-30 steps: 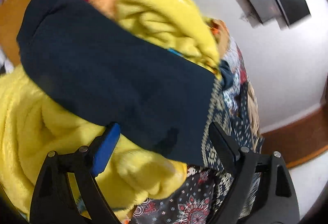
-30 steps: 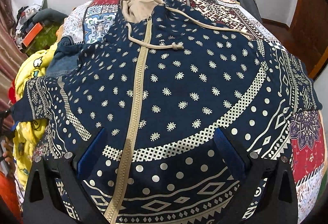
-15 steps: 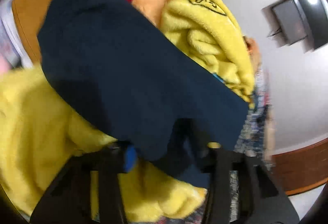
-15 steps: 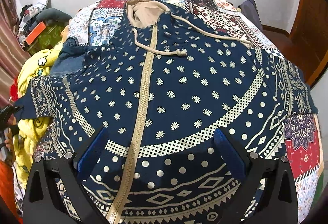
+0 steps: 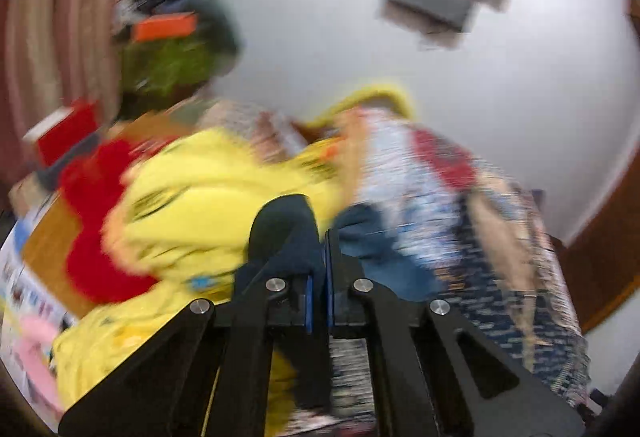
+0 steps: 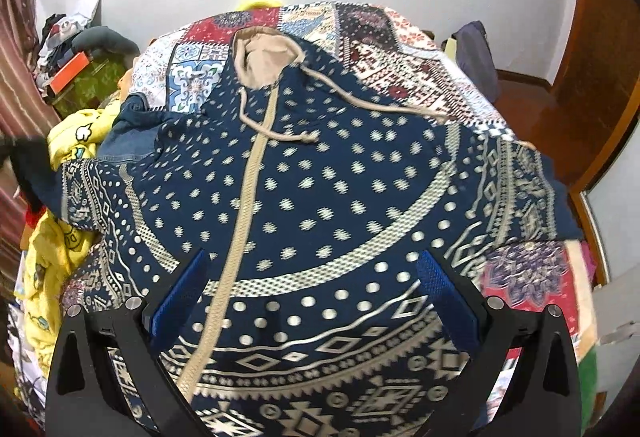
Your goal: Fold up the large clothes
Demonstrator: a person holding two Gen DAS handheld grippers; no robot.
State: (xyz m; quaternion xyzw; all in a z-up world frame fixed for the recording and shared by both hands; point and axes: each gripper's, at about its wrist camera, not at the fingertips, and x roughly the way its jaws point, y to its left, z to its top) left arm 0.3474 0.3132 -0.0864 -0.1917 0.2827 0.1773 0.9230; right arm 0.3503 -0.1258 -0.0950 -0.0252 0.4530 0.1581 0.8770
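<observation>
A navy hoodie point(image 6: 320, 205) with white dots, a beige zipper and a beige hood lies flat, front up, on a patchwork bedspread point(image 6: 404, 61). My right gripper point(image 6: 316, 297) is open and empty, hovering above the hoodie's lower front. My left gripper point(image 5: 318, 277) is shut on the dark navy cuff point(image 5: 286, 233) of the hoodie's left sleeve, lifted over the yellow clothes. That sleeve end also shows at the far left of the right wrist view point(image 6: 36, 177). The left wrist view is motion-blurred.
Yellow fleece clothes point(image 5: 200, 205) and a red garment point(image 5: 88, 237) are piled beside the bed on the left. A denim piece point(image 6: 128, 137) lies under the hoodie's left shoulder. A cluttered shelf with an orange box point(image 6: 68, 71) stands at far left. A wooden door point(image 6: 592, 77) stands at right.
My left gripper has closed on the sleeve cuff and lifted it, swinging up fast. The right gripper has risen slightly above the hoodie and stayed open.
</observation>
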